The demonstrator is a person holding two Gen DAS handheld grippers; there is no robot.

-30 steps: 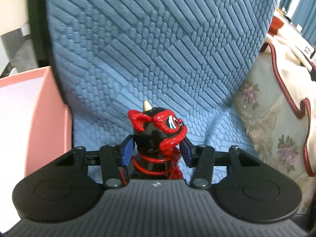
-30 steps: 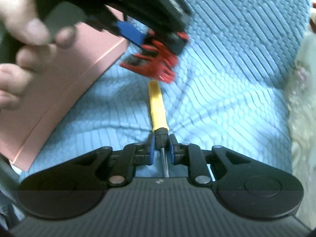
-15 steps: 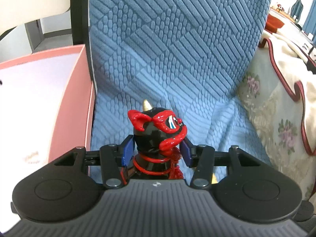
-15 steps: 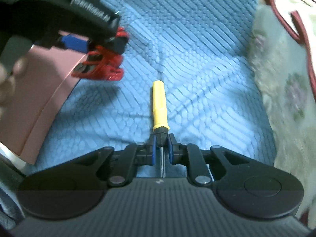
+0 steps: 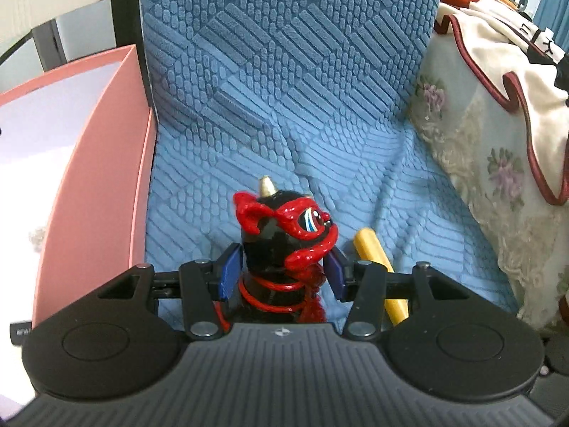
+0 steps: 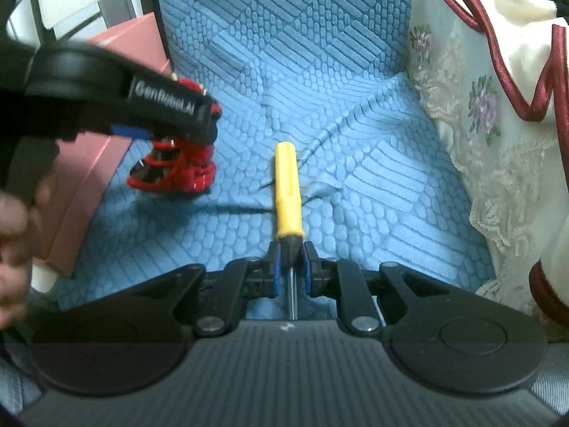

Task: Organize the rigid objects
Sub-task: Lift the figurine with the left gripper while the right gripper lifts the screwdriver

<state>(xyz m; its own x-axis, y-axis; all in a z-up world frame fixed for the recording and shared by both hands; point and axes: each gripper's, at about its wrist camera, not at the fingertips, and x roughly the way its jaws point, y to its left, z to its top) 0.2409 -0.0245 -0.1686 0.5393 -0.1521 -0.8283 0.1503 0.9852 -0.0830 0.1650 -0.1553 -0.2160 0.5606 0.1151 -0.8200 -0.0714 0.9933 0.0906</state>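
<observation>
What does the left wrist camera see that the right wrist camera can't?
Only the left wrist view shows the figurine's face, its gold horn and the pink box's pale inside. Only the right wrist view shows the person's hand, the figurine's red base, and the screwdriver's metal shaft between the right gripper's fingers. Both show the figurine in the left gripper, the yellow screwdriver handle, the blue cushion and the floral cloth.

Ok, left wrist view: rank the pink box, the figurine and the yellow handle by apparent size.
1. Pink box, partly cut off by the frame.
2. Figurine, though closest to the camera.
3. Yellow handle, partly hidden behind a finger.
</observation>
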